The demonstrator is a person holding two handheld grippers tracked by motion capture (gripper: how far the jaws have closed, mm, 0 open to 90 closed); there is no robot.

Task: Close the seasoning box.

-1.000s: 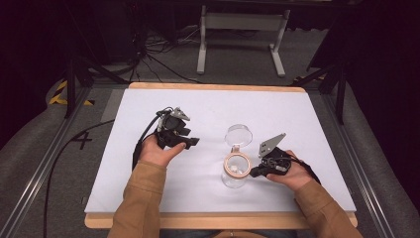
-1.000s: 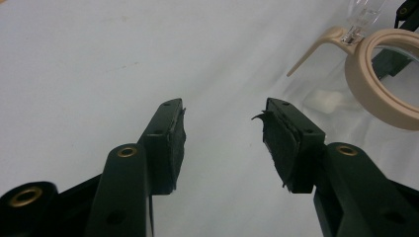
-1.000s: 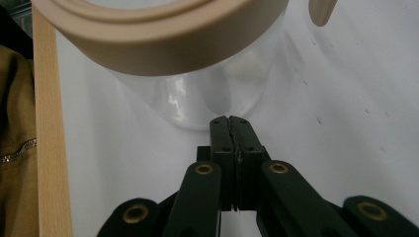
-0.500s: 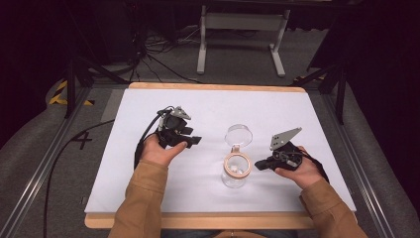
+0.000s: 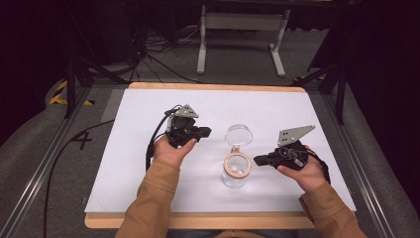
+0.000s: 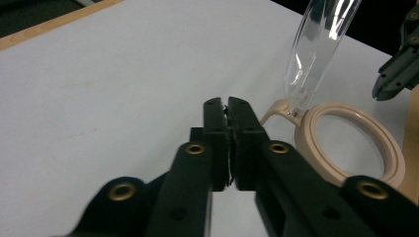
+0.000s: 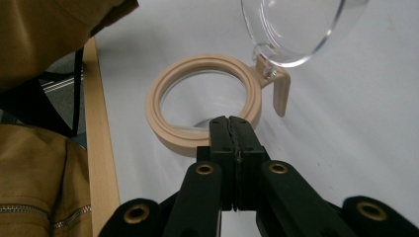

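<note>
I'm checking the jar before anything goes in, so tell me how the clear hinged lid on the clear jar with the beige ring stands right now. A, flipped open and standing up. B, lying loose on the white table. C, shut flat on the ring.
A: the clear hinged lid stands raised from the beige ring, attached at the hinge.

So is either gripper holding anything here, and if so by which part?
Nothing is held. The left gripper has just closed on empty air, and the right gripper is shut with nothing between its jaws, beside the open jar.
</note>
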